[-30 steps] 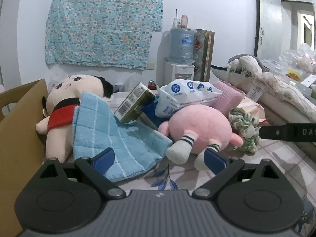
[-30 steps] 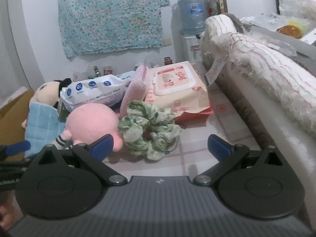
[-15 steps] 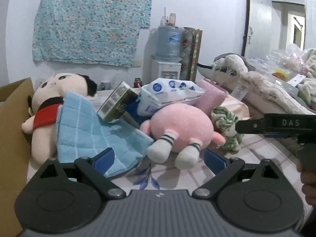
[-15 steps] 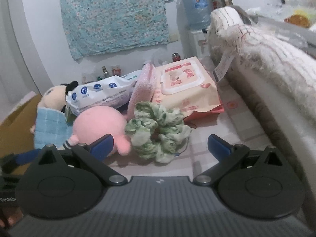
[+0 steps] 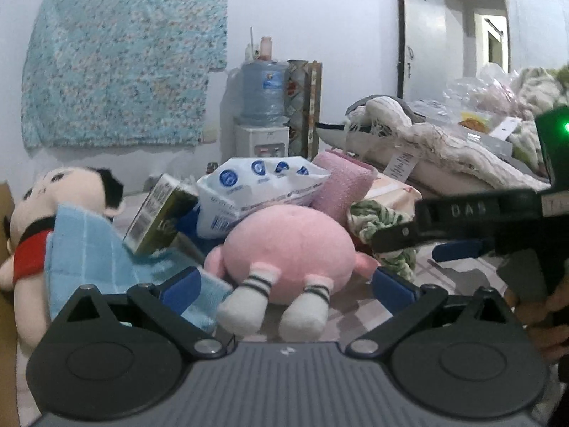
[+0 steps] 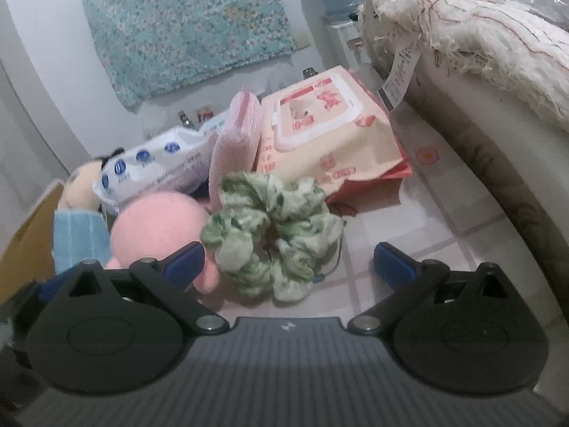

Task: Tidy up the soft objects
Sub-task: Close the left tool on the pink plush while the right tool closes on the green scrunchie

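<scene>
Change since earlier: both grippers have moved nearer the pile; the pink plush and the scrunchie look larger in their views, and the right gripper now reaches further into the left wrist view, level with the scrunchie.
Left gripper: jaws spread wide and empty, blue pads either side of the pink plush's striped feet, not touching it.
Right gripper: jaws released, nothing held; the scrunchie lies between and just beyond the blue pads. A hand holds its grip at the right edge.
Pink plush: round, fuzzy body with two stubby white feet banded in black, lying at the near middle of the table.
Scrunchie: ruffled green and white fabric ring, just right of the pink plush, touching it.
Doll: soft, cream face, black hair, red collar, lying at the left.
Blue towel: checked terry cloth draped over the doll.
Pink cloth: folded, nubbly, standing on edge behind the scrunchie.
Wipes pack: smooth peach plastic with a flip lid, far right of the pile.
Tissue pack: crinkled white plastic with blue circles, behind the plush.
Small box: glossy green card, tilted against the towel.
Table: pale checked covering.
</scene>
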A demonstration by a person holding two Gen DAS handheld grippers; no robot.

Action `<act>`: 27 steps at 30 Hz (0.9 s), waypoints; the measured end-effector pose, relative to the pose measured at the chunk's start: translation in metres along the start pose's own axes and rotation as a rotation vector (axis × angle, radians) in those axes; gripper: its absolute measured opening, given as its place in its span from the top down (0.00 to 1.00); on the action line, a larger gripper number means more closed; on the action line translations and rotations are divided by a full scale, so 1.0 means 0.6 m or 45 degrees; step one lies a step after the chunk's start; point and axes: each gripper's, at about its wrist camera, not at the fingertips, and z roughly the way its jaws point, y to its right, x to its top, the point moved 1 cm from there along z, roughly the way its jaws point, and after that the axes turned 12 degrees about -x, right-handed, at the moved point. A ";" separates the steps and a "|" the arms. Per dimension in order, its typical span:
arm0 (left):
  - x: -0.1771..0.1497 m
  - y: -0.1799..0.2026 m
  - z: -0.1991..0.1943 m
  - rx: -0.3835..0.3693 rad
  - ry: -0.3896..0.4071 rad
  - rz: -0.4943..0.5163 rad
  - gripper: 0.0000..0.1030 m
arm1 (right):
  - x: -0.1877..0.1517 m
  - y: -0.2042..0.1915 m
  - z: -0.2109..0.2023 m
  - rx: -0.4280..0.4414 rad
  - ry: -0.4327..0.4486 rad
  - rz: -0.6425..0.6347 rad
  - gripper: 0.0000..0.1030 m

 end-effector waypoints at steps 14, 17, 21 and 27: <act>0.040 -0.043 0.090 -0.096 -0.148 -0.080 0.00 | 0.014 0.024 0.028 0.098 -0.012 0.182 0.21; 0.044 -0.046 0.101 -0.132 -0.202 -0.091 0.00 | 0.014 0.030 0.035 0.114 -0.030 0.208 0.46; 0.039 -0.035 0.105 -0.113 -0.263 -0.013 0.01 | 0.010 0.025 0.038 0.114 -0.044 0.185 0.60; 0.035 -0.009 0.100 -0.056 -0.299 0.067 0.10 | 0.005 0.026 0.033 0.096 -0.075 0.188 0.76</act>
